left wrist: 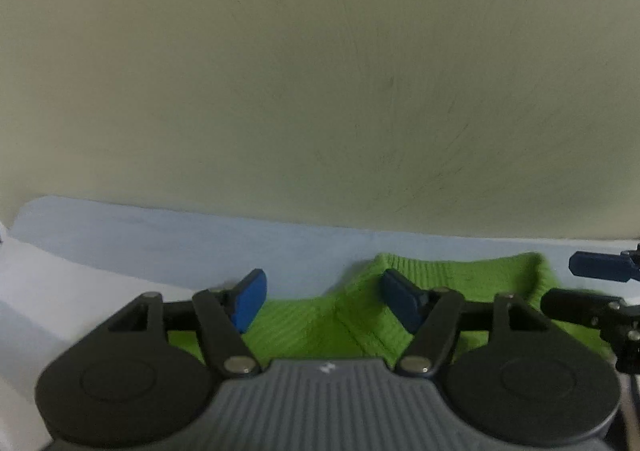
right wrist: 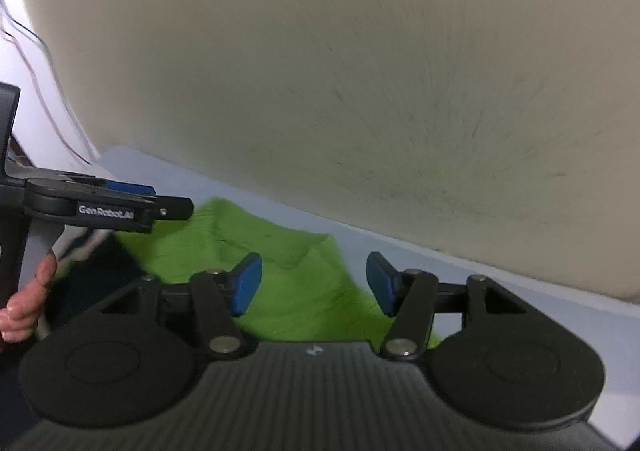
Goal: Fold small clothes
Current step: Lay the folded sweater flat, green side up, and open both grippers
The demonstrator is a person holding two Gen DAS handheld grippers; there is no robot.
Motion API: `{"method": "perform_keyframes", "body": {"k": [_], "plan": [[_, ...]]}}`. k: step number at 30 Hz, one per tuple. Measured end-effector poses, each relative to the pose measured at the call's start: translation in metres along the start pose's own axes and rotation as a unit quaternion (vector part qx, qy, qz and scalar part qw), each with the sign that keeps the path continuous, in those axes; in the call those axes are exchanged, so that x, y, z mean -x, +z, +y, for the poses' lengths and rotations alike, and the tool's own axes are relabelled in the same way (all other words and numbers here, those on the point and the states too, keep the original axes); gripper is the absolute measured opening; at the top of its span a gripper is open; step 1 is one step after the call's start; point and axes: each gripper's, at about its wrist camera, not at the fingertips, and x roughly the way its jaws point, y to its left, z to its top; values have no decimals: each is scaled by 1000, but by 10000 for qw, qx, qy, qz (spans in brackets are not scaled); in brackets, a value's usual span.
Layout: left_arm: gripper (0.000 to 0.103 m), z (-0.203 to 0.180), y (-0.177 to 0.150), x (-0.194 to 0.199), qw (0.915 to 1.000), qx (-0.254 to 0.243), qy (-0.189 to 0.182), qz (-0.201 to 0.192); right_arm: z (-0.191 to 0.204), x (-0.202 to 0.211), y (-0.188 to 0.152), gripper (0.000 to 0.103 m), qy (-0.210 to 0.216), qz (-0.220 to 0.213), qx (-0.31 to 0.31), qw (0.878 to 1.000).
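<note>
A bright green ribbed knit garment [left wrist: 460, 283] lies on a pale blue surface [left wrist: 160, 243] close to a cream wall. My left gripper [left wrist: 324, 299] hovers over its near part, its blue pads apart and the cloth lying below them, not pinched. In the right wrist view the same green garment [right wrist: 288, 271] spreads under my right gripper [right wrist: 312, 283], which also stands open above the fabric. The left gripper [right wrist: 132, 195] shows side-on at the left of that view, held by a hand [right wrist: 24, 307]. The right gripper's blue fingertips [left wrist: 596, 267] poke in at the right edge of the left wrist view.
A cream wall [left wrist: 320, 71] with faint scuff marks rises just behind the pale blue surface [right wrist: 520, 291]. Thin cables [right wrist: 36, 83] hang against a white area at the far left of the right wrist view. A white patch [left wrist: 48, 291] borders the blue surface on the left.
</note>
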Motion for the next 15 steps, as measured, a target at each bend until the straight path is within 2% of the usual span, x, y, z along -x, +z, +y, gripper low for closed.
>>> {"method": "perform_keyframes", "body": {"k": [1, 2, 3, 4, 6, 9, 12, 15], "plan": [[55, -1, -1, -2, 9999, 15, -113, -114, -3, -8, -1, 60, 71, 73, -55, 9999], [46, -2, -2, -2, 9996, 7, -232, -149, -5, -14, -3, 50, 159, 148, -69, 9997], [24, -3, -3, -1, 9991, -22, -375, -175, -3, -15, -6, 40, 160, 101, 17, 9998], [17, -6, -4, 3, 9984, -52, -529, -165, 1, -13, -7, 22, 101, 27, 162, 9998], [14, -12, -7, 15, 9988, -190, -361, -271, 8, 1, -9, 17, 146, -157, 247, 9995], [13, -9, -17, 46, 9976, -147, -497, -460, 23, 42, -12, 16, 306, -557, 361, 9973], [13, 1, -39, 103, 9928, -27, -796, -891, 53, 95, -25, 16, 461, -924, 770, 9917], [14, 16, -84, 169, 9866, 57, -940, -1332, 93, 150, -64, 16, 541, -1172, 1487, 9804]]}}
